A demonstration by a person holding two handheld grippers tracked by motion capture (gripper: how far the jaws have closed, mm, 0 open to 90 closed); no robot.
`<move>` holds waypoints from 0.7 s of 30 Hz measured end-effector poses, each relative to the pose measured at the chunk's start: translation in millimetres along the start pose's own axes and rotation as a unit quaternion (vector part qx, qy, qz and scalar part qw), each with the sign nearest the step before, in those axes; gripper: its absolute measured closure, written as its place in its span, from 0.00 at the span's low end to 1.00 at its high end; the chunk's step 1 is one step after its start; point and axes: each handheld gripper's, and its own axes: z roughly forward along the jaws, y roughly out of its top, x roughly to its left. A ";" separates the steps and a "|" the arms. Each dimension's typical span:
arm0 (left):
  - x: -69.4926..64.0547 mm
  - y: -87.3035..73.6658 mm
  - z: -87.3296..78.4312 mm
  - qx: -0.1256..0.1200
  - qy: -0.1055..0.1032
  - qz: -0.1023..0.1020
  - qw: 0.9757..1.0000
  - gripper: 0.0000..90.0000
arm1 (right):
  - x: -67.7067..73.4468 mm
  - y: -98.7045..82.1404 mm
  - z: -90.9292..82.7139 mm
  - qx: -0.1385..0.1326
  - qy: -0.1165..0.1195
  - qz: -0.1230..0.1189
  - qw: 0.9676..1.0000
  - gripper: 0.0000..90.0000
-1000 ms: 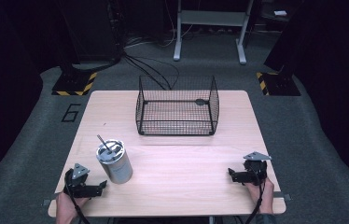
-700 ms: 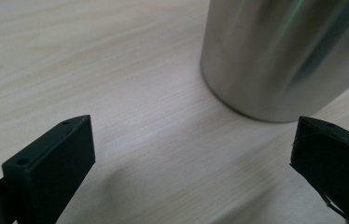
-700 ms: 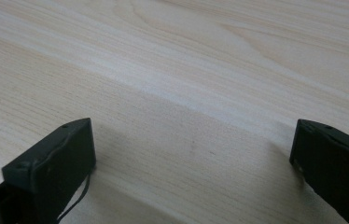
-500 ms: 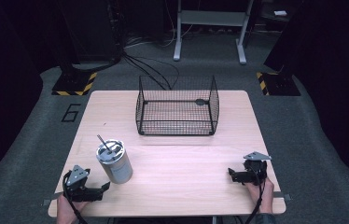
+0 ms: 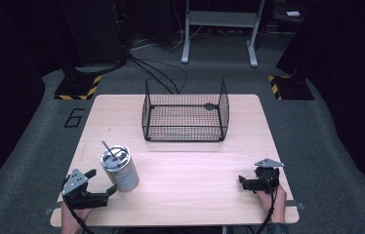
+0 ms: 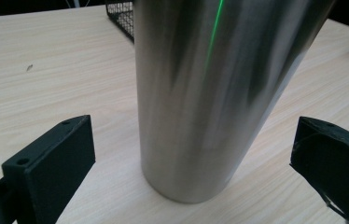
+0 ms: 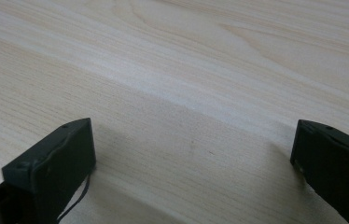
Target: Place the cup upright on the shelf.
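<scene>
A steel tumbler (image 5: 119,168) with a metal straw stands upright on the wooden table (image 5: 185,165) at the front left. My left gripper (image 5: 101,181) is open just left of it, its jaws reaching toward the tumbler's base. In the left gripper view the tumbler (image 6: 210,93) rises close ahead between the two spread jaws, touching neither. My right gripper (image 5: 241,182) rests open near the front right of the table, and in the right gripper view (image 7: 191,158) only bare wood lies between its jaws.
A black wire basket (image 5: 185,111) stands at the back middle of the table, with a small dark thing on its floor. A corner of the basket (image 6: 121,16) shows behind the tumbler. Dark floor, cables and stand legs lie beyond the table.
My left gripper has moved right and forward, closing in on the tumbler's base. The right gripper has stayed where it was.
</scene>
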 end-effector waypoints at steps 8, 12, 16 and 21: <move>-5.5 9.9 1.0 -0.022 -0.012 -0.003 1.000 0.00 | 0.0 0.0 0.0 0.000 0.000 0.000 1.000 0.00; -6.0 17.0 0.0 -0.039 -0.015 -0.004 0.999 0.00 | -0.8 -0.2 -0.3 0.001 0.000 -0.006 1.000 0.00; -5.7 21.4 0.8 -0.048 -0.017 -0.008 0.999 0.00 | -0.5 -0.1 -0.2 0.001 0.000 -0.004 1.000 0.00; -5.7 25.2 5.2 -0.060 -0.024 -0.008 0.998 0.00 | -0.1 0.1 -0.2 0.002 0.000 0.004 1.000 0.00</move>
